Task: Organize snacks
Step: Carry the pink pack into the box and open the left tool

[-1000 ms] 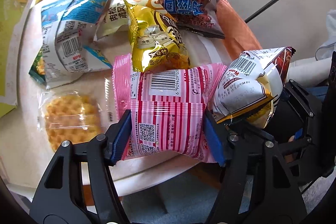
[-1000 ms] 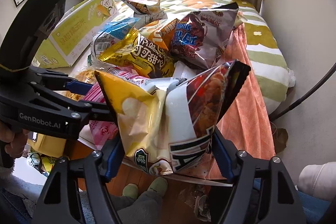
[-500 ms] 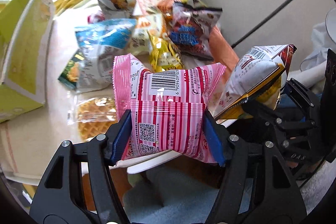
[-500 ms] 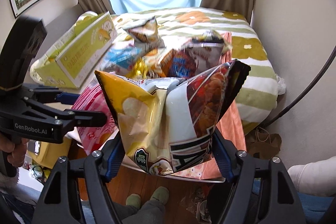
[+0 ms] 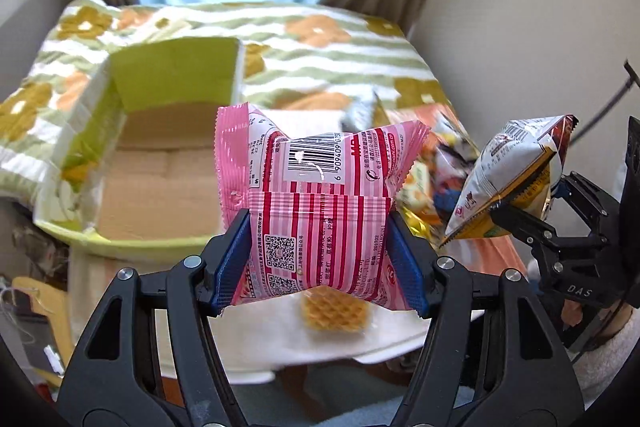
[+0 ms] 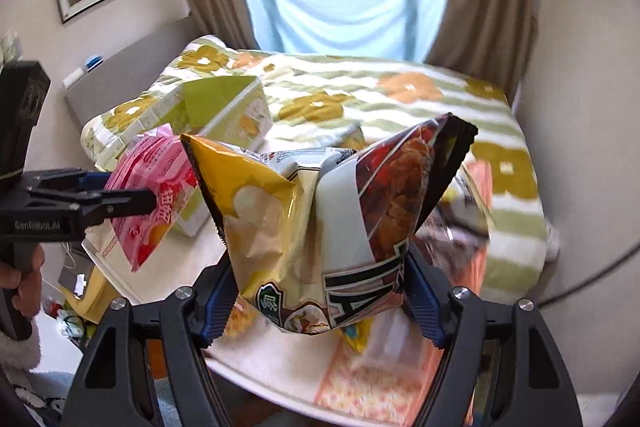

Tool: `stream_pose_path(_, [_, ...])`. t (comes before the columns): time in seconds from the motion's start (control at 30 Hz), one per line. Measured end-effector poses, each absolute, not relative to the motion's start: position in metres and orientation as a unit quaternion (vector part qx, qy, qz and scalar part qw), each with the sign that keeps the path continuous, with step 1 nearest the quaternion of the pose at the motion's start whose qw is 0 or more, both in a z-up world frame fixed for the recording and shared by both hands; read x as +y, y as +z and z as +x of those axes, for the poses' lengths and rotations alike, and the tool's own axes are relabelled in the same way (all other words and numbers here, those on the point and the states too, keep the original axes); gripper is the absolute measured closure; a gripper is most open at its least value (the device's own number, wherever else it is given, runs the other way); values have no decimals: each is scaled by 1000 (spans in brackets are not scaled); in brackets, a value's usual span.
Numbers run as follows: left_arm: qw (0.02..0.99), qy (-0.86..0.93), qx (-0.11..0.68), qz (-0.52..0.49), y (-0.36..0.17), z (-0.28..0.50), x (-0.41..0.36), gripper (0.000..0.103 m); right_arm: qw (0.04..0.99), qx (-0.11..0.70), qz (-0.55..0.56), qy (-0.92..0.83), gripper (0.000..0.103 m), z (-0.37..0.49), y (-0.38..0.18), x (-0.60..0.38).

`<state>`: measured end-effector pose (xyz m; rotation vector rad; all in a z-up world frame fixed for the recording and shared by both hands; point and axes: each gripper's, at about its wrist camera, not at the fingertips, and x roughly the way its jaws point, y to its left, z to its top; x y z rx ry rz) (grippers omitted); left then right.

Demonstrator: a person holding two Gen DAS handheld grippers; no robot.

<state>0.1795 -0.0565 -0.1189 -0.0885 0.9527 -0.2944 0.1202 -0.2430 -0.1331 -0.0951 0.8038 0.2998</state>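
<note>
My left gripper [image 5: 318, 255] is shut on a pink striped snack packet [image 5: 316, 203], held up in the air. Behind it and to the left lies an open green cardboard box [image 5: 160, 163] with a bare brown floor. My right gripper [image 6: 320, 301] is shut on a yellow and dark chip bag [image 6: 320, 227], also lifted. In the left wrist view that chip bag [image 5: 508, 175] hangs at the right in the right gripper [image 5: 520, 211]. The right wrist view shows the pink packet [image 6: 152, 195] and left gripper [image 6: 120, 199] at the left, in front of the green box [image 6: 224, 111].
A waffle packet [image 5: 334, 315] lies on the white round table [image 5: 260, 343] below my left gripper. Several more snack bags [image 5: 432, 171] are heaped at the table's right. A flowered striped bedspread [image 6: 400, 99] lies behind, with curtains and a window beyond. A person's hand [image 6: 18, 279] holds the left gripper.
Both grippers have risen with their packets and tipped up. The snack heap has dropped away below and right, and the open green box has come into view behind the pink packet.
</note>
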Motion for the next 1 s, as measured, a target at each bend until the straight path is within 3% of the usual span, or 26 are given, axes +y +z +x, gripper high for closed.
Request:
stream_pose_path(0.5, [875, -105, 471, -34, -132, 275, 104, 41, 899, 392, -51, 187, 32, 210, -128, -69])
stream_pose_path(1.0, [846, -106, 522, 22, -190, 323, 138, 37, 868, 464, -54, 169, 32, 253, -167, -3])
